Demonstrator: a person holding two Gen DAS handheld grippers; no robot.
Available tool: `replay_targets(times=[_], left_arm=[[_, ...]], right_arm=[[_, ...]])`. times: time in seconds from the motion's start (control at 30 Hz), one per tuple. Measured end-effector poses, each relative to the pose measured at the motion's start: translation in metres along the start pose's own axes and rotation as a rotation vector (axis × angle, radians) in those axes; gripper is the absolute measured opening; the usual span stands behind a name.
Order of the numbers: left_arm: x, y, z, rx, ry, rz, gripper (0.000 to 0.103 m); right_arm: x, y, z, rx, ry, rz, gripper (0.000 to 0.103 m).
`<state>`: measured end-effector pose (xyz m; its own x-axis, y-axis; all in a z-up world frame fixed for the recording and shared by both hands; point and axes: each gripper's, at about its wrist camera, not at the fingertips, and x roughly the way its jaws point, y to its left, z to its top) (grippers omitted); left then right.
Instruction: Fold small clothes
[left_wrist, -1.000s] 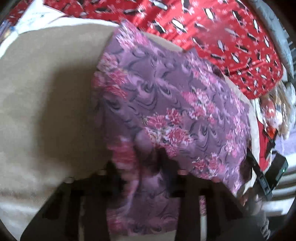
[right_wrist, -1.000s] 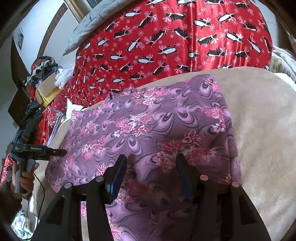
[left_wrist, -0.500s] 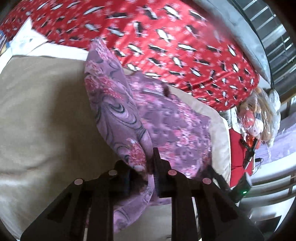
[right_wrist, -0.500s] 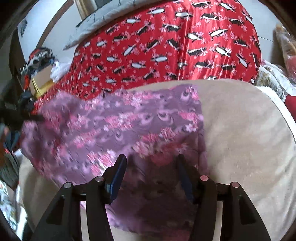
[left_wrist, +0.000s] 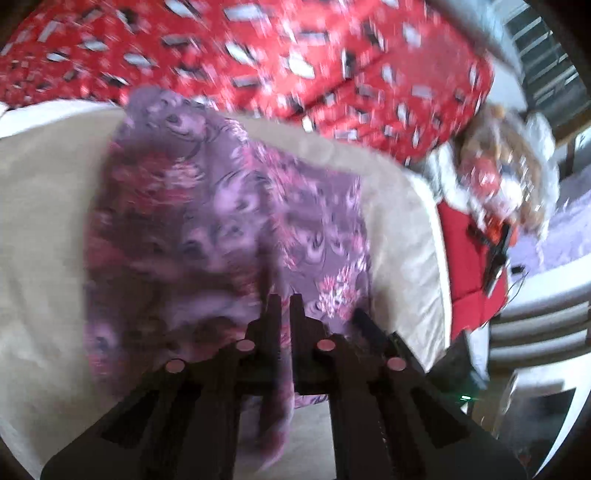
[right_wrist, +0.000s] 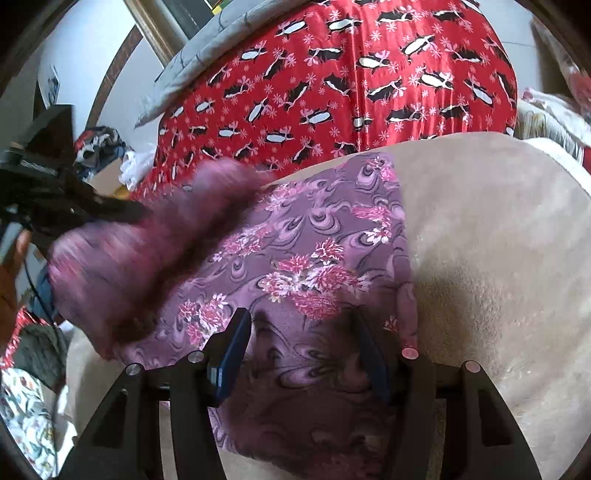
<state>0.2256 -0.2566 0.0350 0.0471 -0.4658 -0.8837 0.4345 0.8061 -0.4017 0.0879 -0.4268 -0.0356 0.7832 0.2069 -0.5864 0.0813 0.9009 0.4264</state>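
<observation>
A purple cloth with pink flowers (left_wrist: 207, 221) lies on a beige padded surface (left_wrist: 44, 221). My left gripper (left_wrist: 285, 301) is shut on one edge of it, and the fabric hangs down between the fingers, raised and blurred. In the right wrist view that raised flap (right_wrist: 129, 266) is folding over the flat part of the cloth (right_wrist: 314, 240), with the left gripper (right_wrist: 136, 212) behind it. My right gripper (right_wrist: 301, 321) stands open low over the near part of the cloth, a finger on each side of a fold.
A red quilt with black-and-white penguins (right_wrist: 369, 74) rises behind the beige surface (right_wrist: 498, 258). A clear bag of items (left_wrist: 498, 177) and white slats (left_wrist: 535, 325) stand at the right. A heap of clothes (right_wrist: 99, 147) lies at the far left, with a hand (right_wrist: 14, 258) at the edge.
My left gripper has shut on the cloth's edge, lifted it and carried it across over the rest. The right gripper has crept a little over the near part.
</observation>
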Motion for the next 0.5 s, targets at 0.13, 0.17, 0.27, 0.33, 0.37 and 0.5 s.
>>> replay_targets(times=[0.13,0.17,0.27,0.33,0.37,0.5], left_arm=[[0.045,-0.003,-0.007,-0.010,0.097,0.042,0.003],[0.053,0.001,-0.009,-0.027,0.119,0.045,0.003],[0.048,0.006,-0.012,-0.035,0.108,0.021,0.003],[0.031,0.011,-0.011,-0.030,0.092,-0.004,0.005],[0.018,0.014,-0.008,-0.026,0.071,-0.008,0.008],[-0.030,0.038,0.005,-0.022,-0.067,0.091,0.053]], right_arm=[[-0.002,-0.004,0.000,0.022,-0.008,0.028,0.059],[-0.002,-0.005,-0.001,0.026,-0.010,0.032,0.059],[-0.003,-0.008,-0.001,0.042,-0.014,0.050,0.059],[-0.003,-0.010,-0.001,0.053,-0.015,0.061,0.059],[-0.003,-0.011,-0.002,0.056,-0.016,0.064,0.059],[-0.004,-0.013,0.000,0.077,-0.005,0.069,0.059]])
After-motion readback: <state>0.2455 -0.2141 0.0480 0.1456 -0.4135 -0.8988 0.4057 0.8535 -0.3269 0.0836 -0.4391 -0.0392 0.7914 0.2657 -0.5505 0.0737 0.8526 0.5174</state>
